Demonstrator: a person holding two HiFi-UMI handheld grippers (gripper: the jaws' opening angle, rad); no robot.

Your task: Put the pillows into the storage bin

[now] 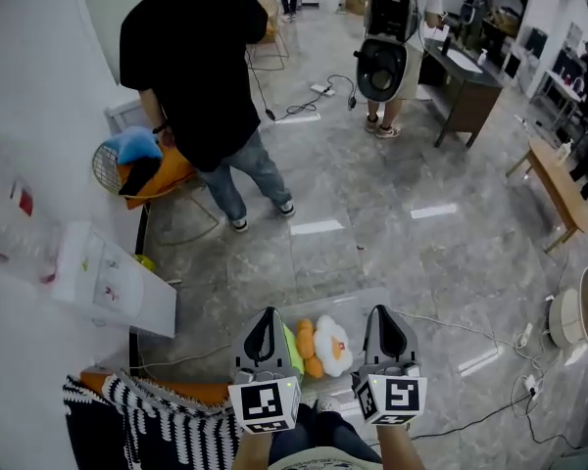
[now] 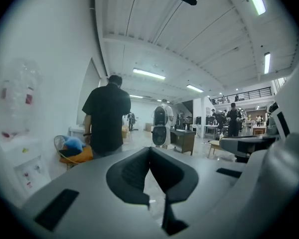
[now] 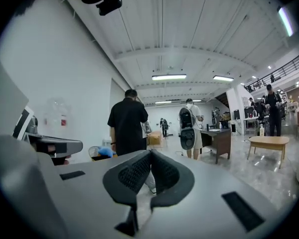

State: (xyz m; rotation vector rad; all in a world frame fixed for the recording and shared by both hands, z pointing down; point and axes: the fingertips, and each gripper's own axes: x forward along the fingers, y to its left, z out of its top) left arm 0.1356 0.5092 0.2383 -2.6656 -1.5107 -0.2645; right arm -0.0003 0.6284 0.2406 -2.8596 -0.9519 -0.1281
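Low in the head view, my left gripper (image 1: 268, 313) and my right gripper (image 1: 380, 311) are held up side by side, both shut and empty. On the floor between and beneath them lie a white egg-shaped pillow (image 1: 333, 345), an orange one (image 1: 306, 349) and a green one (image 1: 293, 347), in what looks like a clear storage bin (image 1: 338, 300). The left gripper view has the left gripper (image 2: 149, 149) with its jaws touching at the tips, aimed across the room. The right gripper (image 3: 150, 153) is likewise closed tip to tip in the right gripper view.
A black-and-white striped fabric (image 1: 147, 414) lies at bottom left. A person in black (image 1: 201, 67) stands by a wire basket (image 1: 106, 164) of blue and orange cushions. A white box (image 1: 113, 282) leans at left. A second person (image 1: 392, 37), a desk (image 1: 465, 86), a wooden bench (image 1: 554, 179) and floor cables (image 1: 318, 96) lie beyond.
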